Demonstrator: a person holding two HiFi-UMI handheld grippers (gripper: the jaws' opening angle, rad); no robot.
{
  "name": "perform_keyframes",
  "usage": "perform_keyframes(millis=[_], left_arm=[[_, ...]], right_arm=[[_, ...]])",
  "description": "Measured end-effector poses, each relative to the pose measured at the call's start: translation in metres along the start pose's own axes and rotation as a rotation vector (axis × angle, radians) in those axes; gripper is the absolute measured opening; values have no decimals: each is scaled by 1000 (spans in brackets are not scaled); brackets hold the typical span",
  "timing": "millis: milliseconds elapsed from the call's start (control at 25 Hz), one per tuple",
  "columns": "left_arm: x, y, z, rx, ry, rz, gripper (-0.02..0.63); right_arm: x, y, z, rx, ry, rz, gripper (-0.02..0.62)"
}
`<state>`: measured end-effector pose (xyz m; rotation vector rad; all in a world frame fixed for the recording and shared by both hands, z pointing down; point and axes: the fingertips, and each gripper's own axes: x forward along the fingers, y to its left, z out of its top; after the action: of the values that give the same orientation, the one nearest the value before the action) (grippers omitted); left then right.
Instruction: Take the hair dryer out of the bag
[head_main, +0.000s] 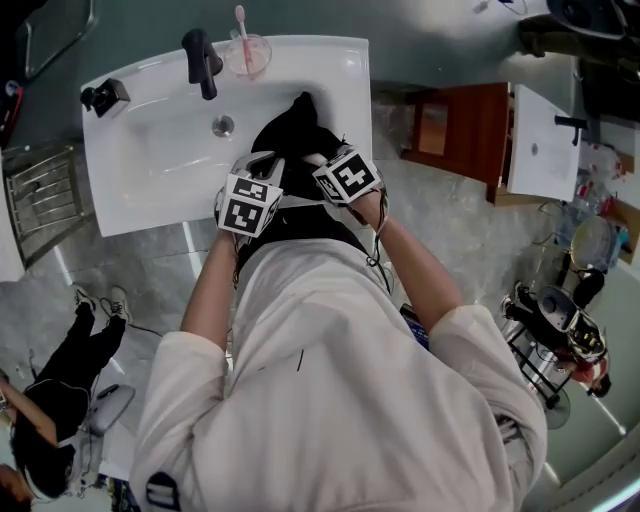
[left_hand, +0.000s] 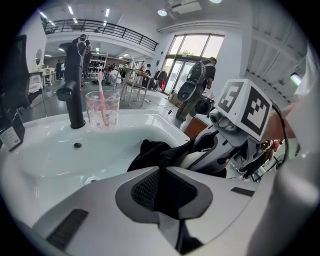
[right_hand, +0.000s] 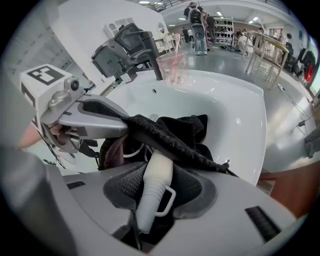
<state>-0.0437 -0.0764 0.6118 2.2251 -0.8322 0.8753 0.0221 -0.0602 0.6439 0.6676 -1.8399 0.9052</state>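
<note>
A black drawstring bag (head_main: 300, 120) lies in the front right part of the white sink (head_main: 150, 150). My left gripper (left_hand: 160, 175) is shut on a fold of the bag's black cloth (left_hand: 150, 152) and holds its mouth open. The hair dryer's white handle (right_hand: 155, 182), with its ribbed cord sleeve and hanging loop, sticks out of the bag (right_hand: 185, 130). It lies between the pads of my right gripper (right_hand: 157, 192), which touch it on both sides. The rest of the dryer is hidden inside the bag. In the head view both grippers (head_main: 265, 165) (head_main: 320, 160) meet over the bag.
A black faucet (head_main: 203, 60) and a clear cup with a pink toothbrush (head_main: 247, 55) stand at the sink's back rim. A black holder (head_main: 105, 95) sits at its left corner. A wooden cabinet (head_main: 470, 130) stands to the right, a metal rack (head_main: 40, 195) to the left.
</note>
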Motion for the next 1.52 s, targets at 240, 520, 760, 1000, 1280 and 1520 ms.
perform_keyframes(millis=[240,520,760,1000,1280,1520], left_arm=[[-13,-9,14,-40,-54,-96,49],[-33,-31,17,-36,-25,-246,54],[-40,-33,16,85,4,-172,54],[-57,-26,13,80,-38,-190,193],[-64,29,-24,151,56,-38,237],[-16,37,-65,466,281,36,235]], right_arm=[[-24,0,-1,-14,-14,41,147],[-46,-7,-6,-61,-25,59,147],[-44,-11,0,-60,-52,38,147],[-39,-10,3,-37,-76,83,147],[-42,-8,4,21,-121,171,147],[-43,-5,5,55,-133,203,147]])
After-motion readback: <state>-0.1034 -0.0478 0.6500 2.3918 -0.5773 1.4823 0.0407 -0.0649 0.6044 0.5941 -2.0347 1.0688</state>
